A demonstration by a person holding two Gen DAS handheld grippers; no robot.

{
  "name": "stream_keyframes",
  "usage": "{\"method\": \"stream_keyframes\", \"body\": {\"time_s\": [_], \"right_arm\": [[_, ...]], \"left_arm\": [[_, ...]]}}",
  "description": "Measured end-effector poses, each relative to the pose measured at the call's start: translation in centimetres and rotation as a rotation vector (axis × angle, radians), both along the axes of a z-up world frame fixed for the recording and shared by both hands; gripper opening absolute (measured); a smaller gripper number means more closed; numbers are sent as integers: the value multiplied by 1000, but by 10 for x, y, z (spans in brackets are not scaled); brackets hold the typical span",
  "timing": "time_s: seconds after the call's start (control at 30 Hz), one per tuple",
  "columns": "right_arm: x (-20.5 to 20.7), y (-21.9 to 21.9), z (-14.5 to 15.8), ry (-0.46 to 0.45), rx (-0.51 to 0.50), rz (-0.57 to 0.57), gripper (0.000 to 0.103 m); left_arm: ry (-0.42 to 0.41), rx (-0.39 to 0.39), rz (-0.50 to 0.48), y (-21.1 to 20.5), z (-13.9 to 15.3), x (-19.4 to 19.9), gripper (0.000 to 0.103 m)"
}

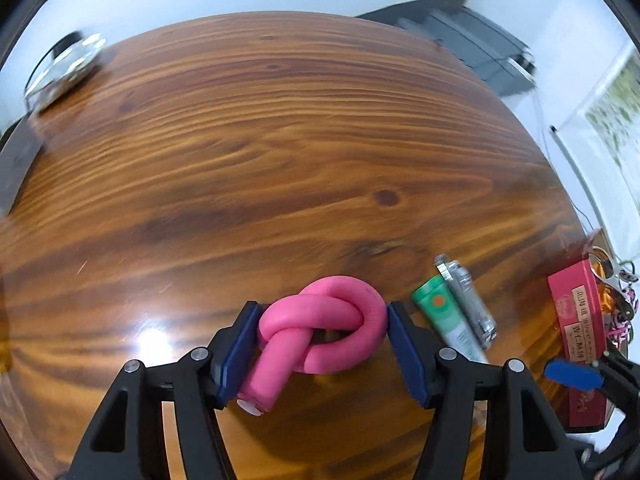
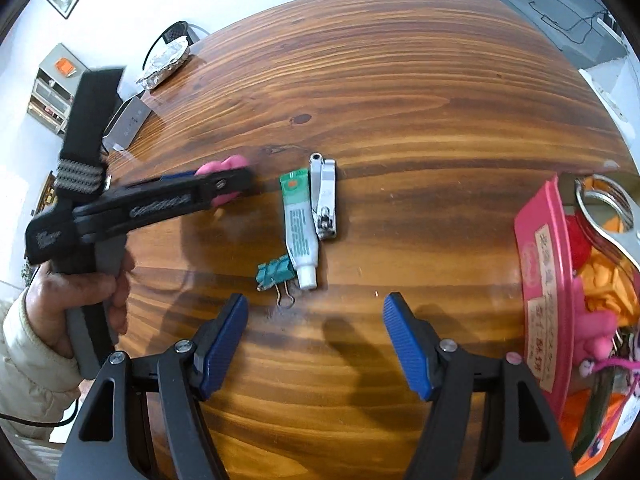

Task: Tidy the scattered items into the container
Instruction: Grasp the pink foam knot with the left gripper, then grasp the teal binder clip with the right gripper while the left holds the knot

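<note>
Two pairs of tongs are at work over the wooden bench point(image 1: 280, 140), and the step in hand belongs to the left tongs point(image 1: 320, 344), which straddle the knotted pink foam roller point(image 1: 324, 320). Its blue pads point(image 1: 236, 352) sit at either flank of the knot, touching or very nearly so; whether they already press firmly cannot be told from the left wrist view, so I treat the hold as not yet secure. The roller lies on the bench, well apart from the pink container point(image 2: 540, 280) at the right edge, which already holds several colourful bits.

To do this well, the squeeze should land across the thick body of the knot, not on the loose end that pokes down beside the left pad. Foam will likely give under pressure, so a firm close before any lift seems wise; a weak pinch could let it spring out or twist.

Beside it lie a green-and-white tube point(image 2: 298, 228) and a nail clipper point(image 2: 325, 200), touching each other, with a green binder clip point(image 2: 276, 276) just below. The carry towards the container should pass above these.

The right tongs point(image 2: 316, 340) hang with jaws apart and nothing between them, near the binder clip.
</note>
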State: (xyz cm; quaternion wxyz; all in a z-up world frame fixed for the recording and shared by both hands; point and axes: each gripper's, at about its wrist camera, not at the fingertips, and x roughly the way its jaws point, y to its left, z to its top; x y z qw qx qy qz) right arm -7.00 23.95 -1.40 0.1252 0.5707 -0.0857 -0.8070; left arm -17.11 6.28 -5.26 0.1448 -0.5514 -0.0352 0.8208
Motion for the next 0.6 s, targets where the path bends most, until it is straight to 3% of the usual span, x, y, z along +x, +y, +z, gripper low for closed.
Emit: {"method": "stream_keyframes", "body": {"time_s": [0.23,0.4,0.6], "right_arm": [[-2,-23,-6,-4,-9,81,70],[-7,-35,-27,-57,-35,126,46],[-15,-41,-28,-22,-45,158,45]], "left_arm": [[-10,21,95,-33,7,31,65],[-14,49,136,-51,14,49,65],[-25,68,155,-63,17,58,65]]}}
